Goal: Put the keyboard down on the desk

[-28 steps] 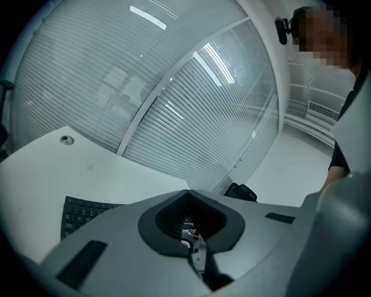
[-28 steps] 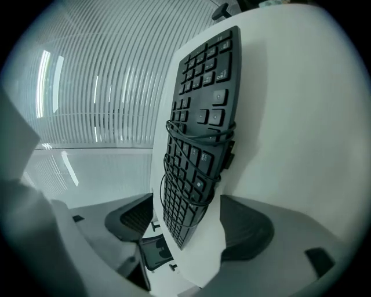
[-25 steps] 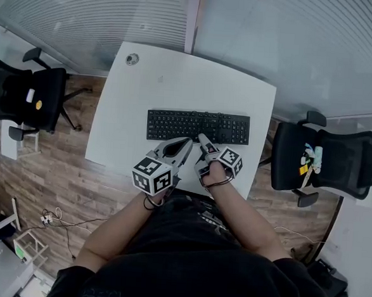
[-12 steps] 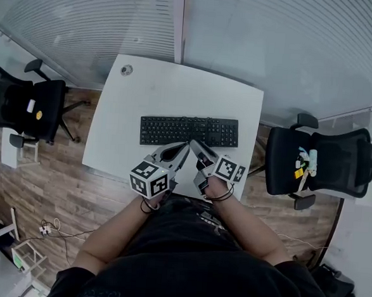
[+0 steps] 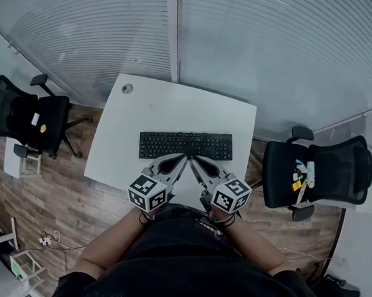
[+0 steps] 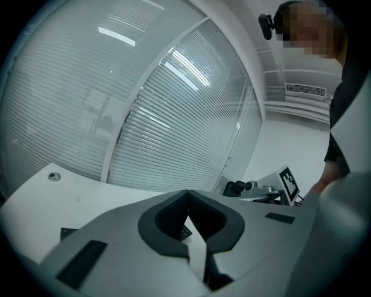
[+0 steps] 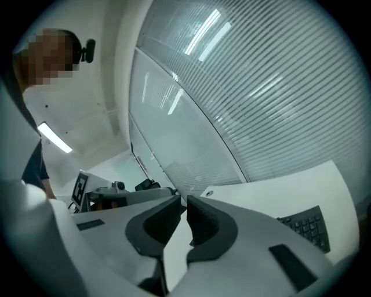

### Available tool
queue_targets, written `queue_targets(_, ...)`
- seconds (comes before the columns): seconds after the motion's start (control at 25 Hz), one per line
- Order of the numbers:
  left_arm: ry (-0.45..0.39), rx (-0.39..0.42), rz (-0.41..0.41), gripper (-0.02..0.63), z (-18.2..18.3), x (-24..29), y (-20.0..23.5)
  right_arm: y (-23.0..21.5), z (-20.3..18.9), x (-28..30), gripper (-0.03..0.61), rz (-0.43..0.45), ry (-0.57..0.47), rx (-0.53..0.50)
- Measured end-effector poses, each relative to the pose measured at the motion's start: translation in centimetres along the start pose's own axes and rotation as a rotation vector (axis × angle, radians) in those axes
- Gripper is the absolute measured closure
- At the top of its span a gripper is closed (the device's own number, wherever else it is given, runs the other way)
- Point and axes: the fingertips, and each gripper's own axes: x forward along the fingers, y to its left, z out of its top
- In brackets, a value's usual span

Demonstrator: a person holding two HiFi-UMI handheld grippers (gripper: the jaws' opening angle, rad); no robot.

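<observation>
Basically done: the black full-size keyboard (image 5: 186, 145) lies flat on the white rounded bench (image 5: 176, 106), just past my left tool (image 5: 185, 157), clenched empty, and my right tool (image 5: 193, 158), just closed on nothing, so I'd back both off without clipping its near edge.

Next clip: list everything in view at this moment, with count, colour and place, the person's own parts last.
desk: one, white, centre.
keyboard: one, black, flat on the desk's near half.
round cap: one, grey, desk's far left corner.
office chairs: two, black, one at each side of the desk.
coloured items: a few small ones, on the right chair.
glass wall: ribbed, pale, beyond the desk.
floor: brown wood, around the desk.
left tongs: grey, jaws together, empty.
right tongs: grey, jaws just been closing, nearly together, nothing between them.
forearms: two, bare, at the bottom.
shirt: black, at the bottom.
</observation>
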Motion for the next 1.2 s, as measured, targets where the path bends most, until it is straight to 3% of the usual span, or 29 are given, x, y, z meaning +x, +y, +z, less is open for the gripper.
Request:
queue_targets(0.24,-0.006,0.013,-0.02,0.6,0.3,0.4,-1.0,0.7,0.8,-0.5,0.548,-0.001,-0.005,-0.098)
queue_targets(0.56,-0.028,0.123,-0.045,0.6,1.2,-1.0,-2.7,1.8,1.4,-1.0,0.552,0.042,0.008,-0.21)
queue_targets(0.88,-0.053,0.082,-0.042,0.6,0.4,-4.9,-1.7,4.2,0.5,-0.4,0.555,0.097,0.013,-0.251)
queue_targets(1.2,-0.071,0.087,-0.021,0.6,0.0,-8.9,-0.9,7.7,0.1,0.4,0.555,0.093,0.017,-0.302)
